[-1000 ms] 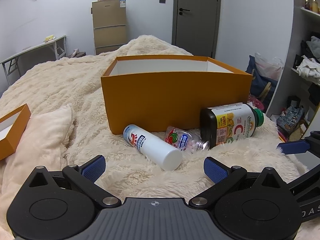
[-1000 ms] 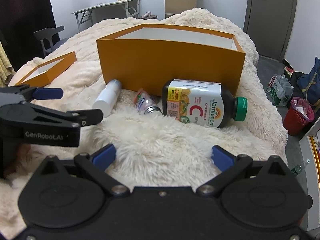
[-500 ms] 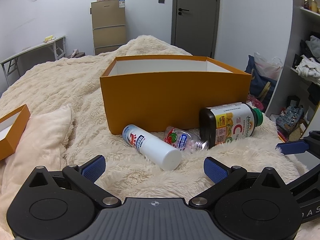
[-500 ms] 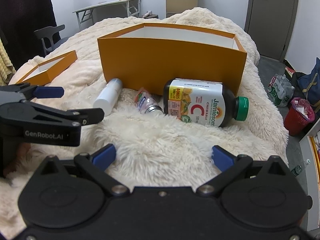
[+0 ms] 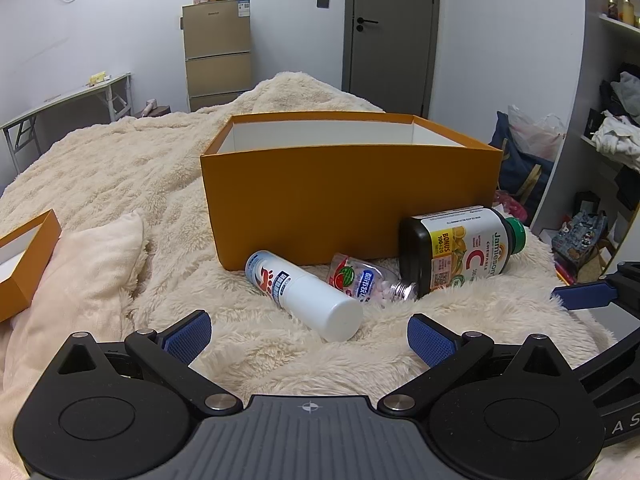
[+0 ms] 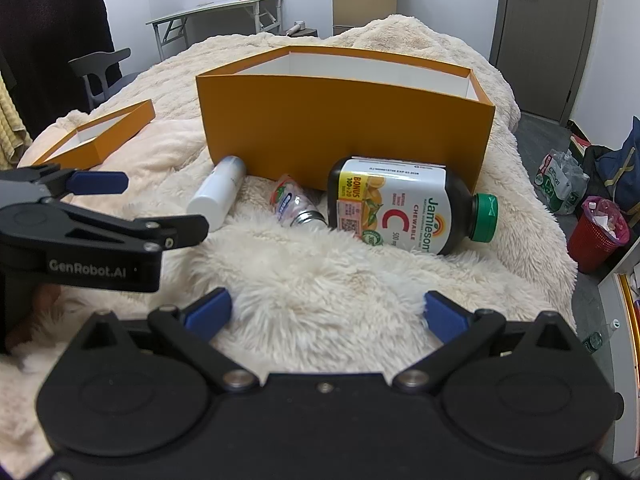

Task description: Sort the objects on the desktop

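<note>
Three items lie on the fluffy cream blanket in front of an open orange box [image 5: 348,204] [image 6: 344,120]: a white spray bottle [image 5: 302,294] [image 6: 218,194], a small clear candy bottle [image 5: 366,282] [image 6: 296,208] and a dark Jamieson vitamin bottle with a green cap [image 5: 460,250] [image 6: 404,208]. My left gripper [image 5: 308,334] is open, just short of the white bottle, nothing between its blue pads. My right gripper [image 6: 326,312] is open too, short of the vitamin bottle. Each gripper also shows at the edge of the other's view.
The orange box lid [image 5: 24,256] [image 6: 96,136] lies to the left beside a cream pillow [image 5: 80,280]. A red basket [image 6: 598,234] and bags stand on the floor off the right edge. A folding table [image 5: 60,100], a cabinet and a door are behind.
Both grippers have drifted very slightly; the objects have not moved and both stay open.
</note>
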Action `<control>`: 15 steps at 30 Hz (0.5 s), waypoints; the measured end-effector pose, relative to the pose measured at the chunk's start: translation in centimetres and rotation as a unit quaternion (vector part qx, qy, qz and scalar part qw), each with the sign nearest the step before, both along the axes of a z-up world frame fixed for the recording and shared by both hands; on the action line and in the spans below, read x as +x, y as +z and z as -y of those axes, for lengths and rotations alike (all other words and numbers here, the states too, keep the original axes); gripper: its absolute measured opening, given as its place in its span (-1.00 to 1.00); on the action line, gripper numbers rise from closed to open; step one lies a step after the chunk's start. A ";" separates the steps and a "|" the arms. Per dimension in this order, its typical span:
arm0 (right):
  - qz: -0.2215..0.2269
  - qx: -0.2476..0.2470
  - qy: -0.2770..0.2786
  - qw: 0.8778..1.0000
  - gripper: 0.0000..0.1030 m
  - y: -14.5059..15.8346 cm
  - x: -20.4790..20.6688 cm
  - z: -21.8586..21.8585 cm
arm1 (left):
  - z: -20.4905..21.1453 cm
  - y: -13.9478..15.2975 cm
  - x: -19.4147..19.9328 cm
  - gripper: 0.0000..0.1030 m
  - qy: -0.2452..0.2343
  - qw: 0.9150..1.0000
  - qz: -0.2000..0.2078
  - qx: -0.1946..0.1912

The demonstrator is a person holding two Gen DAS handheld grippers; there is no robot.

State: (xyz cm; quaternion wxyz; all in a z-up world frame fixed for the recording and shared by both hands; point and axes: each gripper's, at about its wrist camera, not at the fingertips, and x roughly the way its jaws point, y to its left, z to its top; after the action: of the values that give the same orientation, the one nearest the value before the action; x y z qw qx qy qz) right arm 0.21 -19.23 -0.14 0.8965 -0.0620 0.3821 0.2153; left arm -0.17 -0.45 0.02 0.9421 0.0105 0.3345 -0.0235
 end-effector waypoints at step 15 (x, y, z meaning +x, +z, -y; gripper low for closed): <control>-0.004 0.001 0.003 1.000 1.00 -0.1 0.1 -0.1 | -0.2 0.2 -0.1 1.00 0.000 1.000 0.006 0.000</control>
State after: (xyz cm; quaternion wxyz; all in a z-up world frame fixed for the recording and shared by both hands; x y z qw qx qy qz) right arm 0.29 -19.18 -0.29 0.8944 -0.0611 0.3850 0.2191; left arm -0.31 -0.29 0.27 0.9441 0.0110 0.3287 -0.0233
